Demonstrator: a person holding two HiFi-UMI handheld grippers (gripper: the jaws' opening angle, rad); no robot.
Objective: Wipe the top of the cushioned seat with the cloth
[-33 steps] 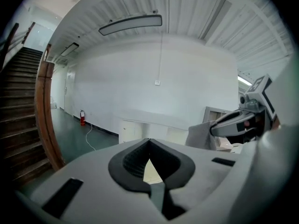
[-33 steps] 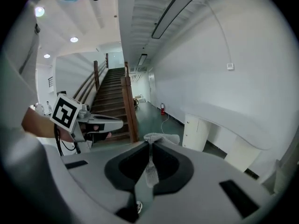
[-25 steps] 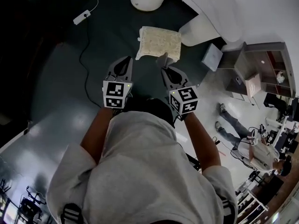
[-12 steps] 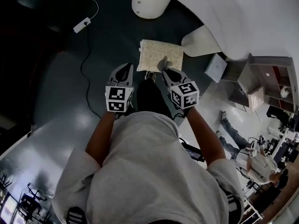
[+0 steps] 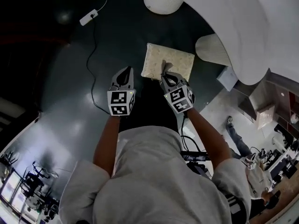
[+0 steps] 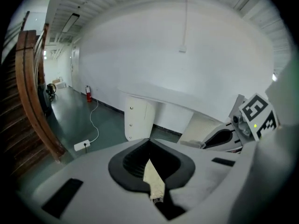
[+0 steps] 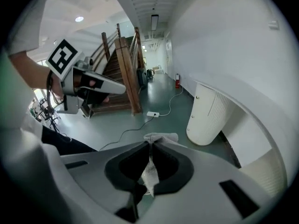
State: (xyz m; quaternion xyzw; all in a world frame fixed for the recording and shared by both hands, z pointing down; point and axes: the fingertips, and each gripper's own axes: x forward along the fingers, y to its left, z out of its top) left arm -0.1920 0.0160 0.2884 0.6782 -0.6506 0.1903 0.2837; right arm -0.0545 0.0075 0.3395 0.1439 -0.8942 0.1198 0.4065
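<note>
The cushioned seat (image 5: 175, 62), a cream, speckled rectangle, lies flat on the dark floor (image 5: 65, 78), just ahead of the person's feet and near a ribbed white base (image 5: 212, 50) under a curved white counter (image 5: 252, 27). In the head view the cloth (image 5: 164, 66) overlaps the seat's near edge; whether it touches the cushion cannot be told from above. The right gripper (image 5: 166, 76) has its jaws clamped on that cloth, a pale grey strip pinched between the pads with a bunched end poking out past the tips (image 7: 161, 137). The left gripper (image 5: 125, 70) is held beside it, left of the seat and over bare floor, its jaws drawn together on nothing (only a cream sliver shows through the slit between them). Farther out, a white power strip (image 5: 88, 17) lies on the floor, its cable (image 5: 93, 64) trailing back toward the person.
</note>
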